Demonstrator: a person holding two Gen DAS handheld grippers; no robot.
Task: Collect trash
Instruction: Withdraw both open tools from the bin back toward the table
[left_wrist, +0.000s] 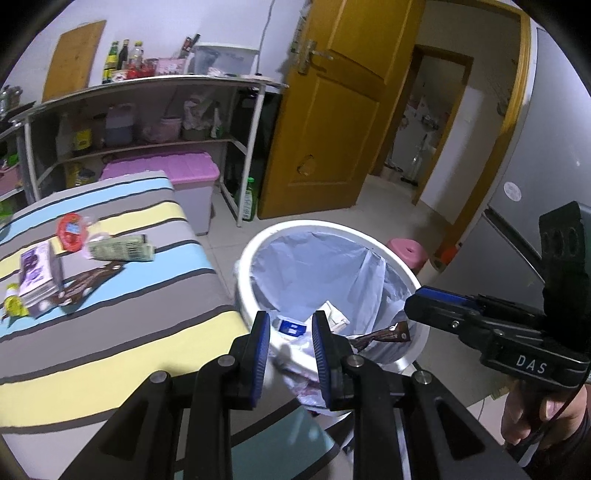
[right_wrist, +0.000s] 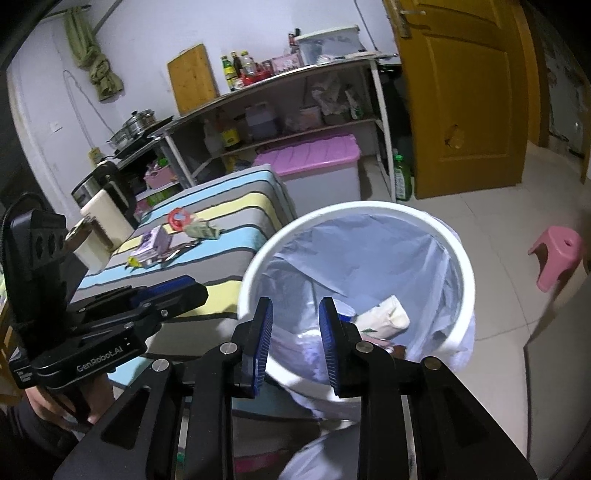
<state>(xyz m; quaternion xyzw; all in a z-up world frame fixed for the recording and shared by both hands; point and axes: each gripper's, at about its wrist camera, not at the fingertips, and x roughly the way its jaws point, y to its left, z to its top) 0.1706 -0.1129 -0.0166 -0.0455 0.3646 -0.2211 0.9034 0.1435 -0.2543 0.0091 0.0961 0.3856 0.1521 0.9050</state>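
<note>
A white bin (left_wrist: 255, 254) with a pale blue liner stands on the floor beside the striped table (left_wrist: 129, 332). Inside lie a white carton (right_wrist: 388, 317), a blue-and-white packet (left_wrist: 291, 326) and a brown wrapper (left_wrist: 384, 335) by the near wall. My left gripper (left_wrist: 291, 321) hovers over the bin's near rim, jaws drawn close with nothing between them. My right gripper (right_wrist: 295, 306) hangs over the bin mouth, jaws apart and empty. On the table lie a red-lidded cup (left_wrist: 72, 230), a green packet (left_wrist: 122, 249), a purple carton (left_wrist: 37, 273) and another brown wrapper (left_wrist: 88, 284).
A pink stool (right_wrist: 557, 254) stands on the tiled floor beyond the bin. A pink-lidded storage box (left_wrist: 166, 170) and a shelf rack (left_wrist: 147, 110) stand behind the table. A wooden door (left_wrist: 332, 110) is open, with a green bottle (left_wrist: 249, 199) at its foot.
</note>
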